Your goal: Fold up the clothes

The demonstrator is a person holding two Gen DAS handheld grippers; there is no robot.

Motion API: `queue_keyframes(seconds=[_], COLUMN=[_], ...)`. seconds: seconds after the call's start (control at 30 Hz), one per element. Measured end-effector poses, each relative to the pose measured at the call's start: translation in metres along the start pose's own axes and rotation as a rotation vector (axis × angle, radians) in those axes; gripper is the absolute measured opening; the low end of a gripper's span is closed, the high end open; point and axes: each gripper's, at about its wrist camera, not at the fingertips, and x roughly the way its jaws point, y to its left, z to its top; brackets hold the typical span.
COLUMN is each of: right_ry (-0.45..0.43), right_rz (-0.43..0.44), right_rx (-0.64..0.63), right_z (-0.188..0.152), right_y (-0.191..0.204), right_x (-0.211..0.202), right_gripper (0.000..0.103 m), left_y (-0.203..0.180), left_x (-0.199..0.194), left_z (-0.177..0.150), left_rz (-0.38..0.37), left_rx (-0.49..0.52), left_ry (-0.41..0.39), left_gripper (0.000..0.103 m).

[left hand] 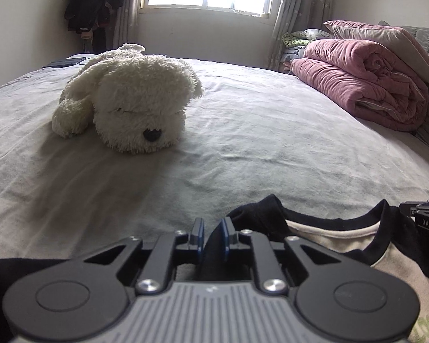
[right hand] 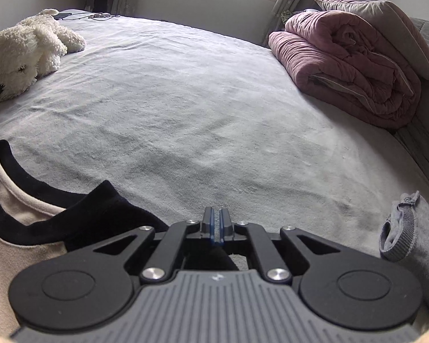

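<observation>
A cream shirt [left hand: 337,241] with a black collar and black sleeves lies at the near edge of the grey bed sheet [left hand: 243,143]. My left gripper [left hand: 213,230] is shut on a fold of its black shoulder fabric, which rises between the blue pads. In the right wrist view the same shirt [right hand: 20,228] spreads to the left. My right gripper [right hand: 216,224] has its pads almost together, with black cloth of the shirt caught just beneath them. The right gripper's body [left hand: 426,220] shows at the left view's right edge, by the collar.
A white plush dog [left hand: 128,97] lies on the bed's far left. A rolled pink quilt [left hand: 366,83] and a pillow [left hand: 386,43] are stacked at the right. A grey garment [right hand: 409,228] lies at the near right. Dark clothes [left hand: 94,0] hang beside the window.
</observation>
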Motion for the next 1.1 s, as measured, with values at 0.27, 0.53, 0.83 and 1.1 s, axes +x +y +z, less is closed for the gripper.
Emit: queue_keyframes(seconds=[0.27,0.53,0.83,1.1], right_ry=[0.007,-0.011,-0.013,0.031], right_rz=[0.084,0.149,0.289,0.461], right_rx=[0.053,0.061,0.157,0.251], right_z=[0.008,0.013,0.017,0.009], right_y=[-0.002,0.021,0.068,0.119], right_x=[-0.034,-0.066,-0.083,-0.079], right_gripper=[0.034,0.037,0.041,0.046], left_y=[0.034,0.066,0.114,0.172], left_x=[-0.046,-0.092,-0.127,-0.136], left_z=[0.010,0.013,0.011,0.007], left_rz=[0.010,0.078,0.180,0.212], left_rx=[-0.114,-0.167,-0.297,-0.513], left_ry=[0.026,0.047,0.071,0.111], left_gripper=[0.047,0.058,0.063,0.063])
